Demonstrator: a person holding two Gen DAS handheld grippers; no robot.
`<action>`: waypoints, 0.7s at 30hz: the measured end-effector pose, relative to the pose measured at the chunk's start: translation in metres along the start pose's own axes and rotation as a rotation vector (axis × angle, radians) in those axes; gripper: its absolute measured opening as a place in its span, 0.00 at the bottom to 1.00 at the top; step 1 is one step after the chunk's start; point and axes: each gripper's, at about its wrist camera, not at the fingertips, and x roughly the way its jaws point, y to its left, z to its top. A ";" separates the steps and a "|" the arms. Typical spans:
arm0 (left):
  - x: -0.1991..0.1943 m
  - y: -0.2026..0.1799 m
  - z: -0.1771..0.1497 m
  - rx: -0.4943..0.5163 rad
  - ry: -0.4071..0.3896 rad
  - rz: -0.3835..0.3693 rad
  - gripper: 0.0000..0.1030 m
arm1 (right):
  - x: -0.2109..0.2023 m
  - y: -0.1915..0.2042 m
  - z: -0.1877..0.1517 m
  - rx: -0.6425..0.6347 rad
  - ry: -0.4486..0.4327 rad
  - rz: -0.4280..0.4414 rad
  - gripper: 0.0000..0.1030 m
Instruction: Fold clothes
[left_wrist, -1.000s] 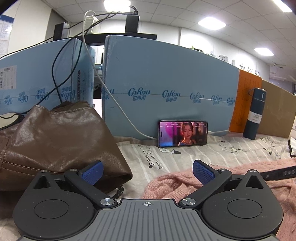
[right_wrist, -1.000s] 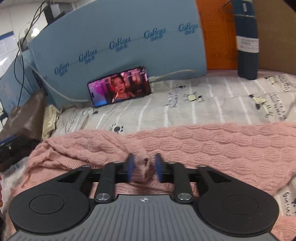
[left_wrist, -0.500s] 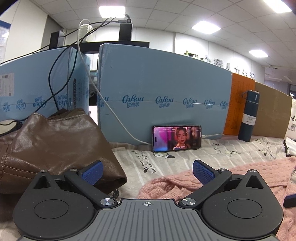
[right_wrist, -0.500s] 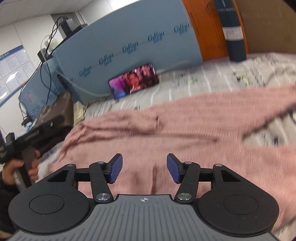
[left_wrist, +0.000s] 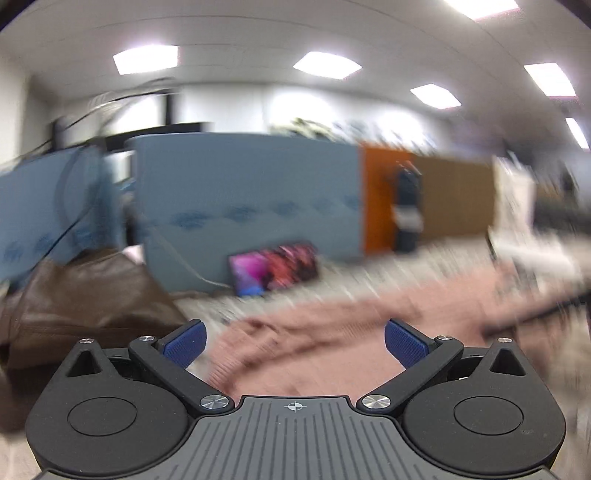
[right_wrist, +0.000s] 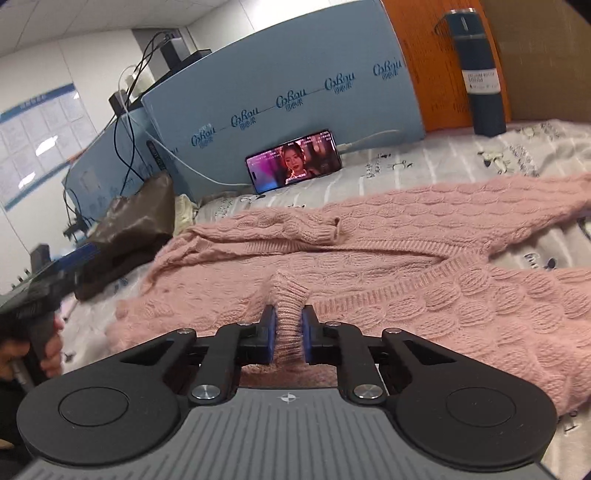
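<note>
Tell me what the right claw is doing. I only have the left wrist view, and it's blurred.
Observer: The right claw is shut on a ribbed fold of the pink sweater; its jaws have just been closing.
Operator: Describe the sleeve.
Observer: One sleeve lies folded across the sweater's body, its cuff near the middle.
Operator: Report what's left of the sweater.
Observer: A hand grips a dark handle at the picture's left edge, beside the brown bag.
</note>
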 end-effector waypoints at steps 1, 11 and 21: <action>-0.001 -0.013 -0.005 0.092 0.007 -0.020 1.00 | 0.002 0.002 -0.002 -0.024 -0.001 -0.027 0.13; 0.014 -0.044 -0.020 0.303 0.107 -0.020 1.00 | 0.020 0.012 -0.013 -0.230 -0.020 -0.237 0.49; -0.007 -0.003 -0.002 0.026 -0.071 0.050 1.00 | -0.021 -0.009 -0.005 -0.180 -0.210 -0.211 0.97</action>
